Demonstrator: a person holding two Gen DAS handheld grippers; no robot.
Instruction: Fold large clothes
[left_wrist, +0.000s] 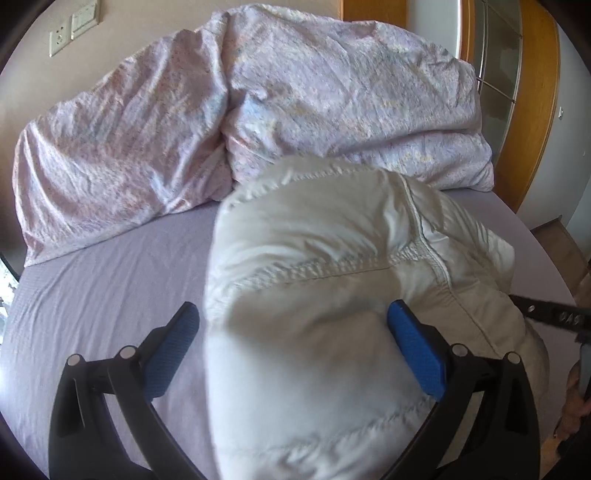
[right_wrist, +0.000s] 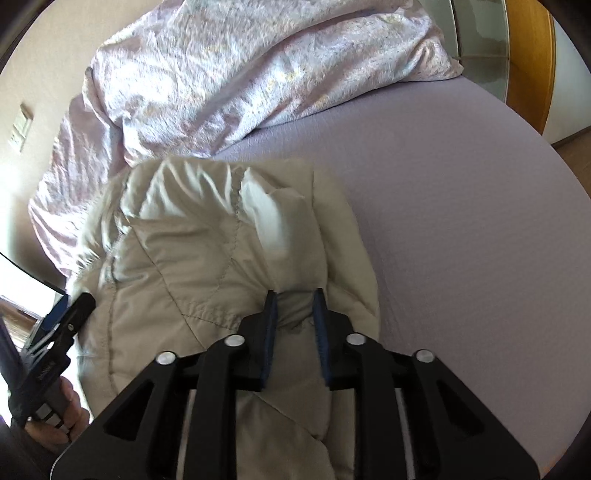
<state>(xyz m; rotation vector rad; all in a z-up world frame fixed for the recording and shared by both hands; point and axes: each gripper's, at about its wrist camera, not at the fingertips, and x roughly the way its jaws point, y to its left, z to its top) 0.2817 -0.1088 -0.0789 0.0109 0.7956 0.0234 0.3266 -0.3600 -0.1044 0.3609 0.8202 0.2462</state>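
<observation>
One puffy cream quilted jacket (right_wrist: 207, 266) sits bunched on the lilac bed sheet (right_wrist: 461, 221), long axis running toward the rumpled pink floral duvet (left_wrist: 229, 110), left gripper (left_wrist: 291, 325) fingers spread wide around it, right gripper (right_wrist: 295, 299) fingers pinching its fabric.

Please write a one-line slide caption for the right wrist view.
Right tool pinches a fold of the beige padded jacket on the lilac bed sheet, floral duvet behind.
</observation>
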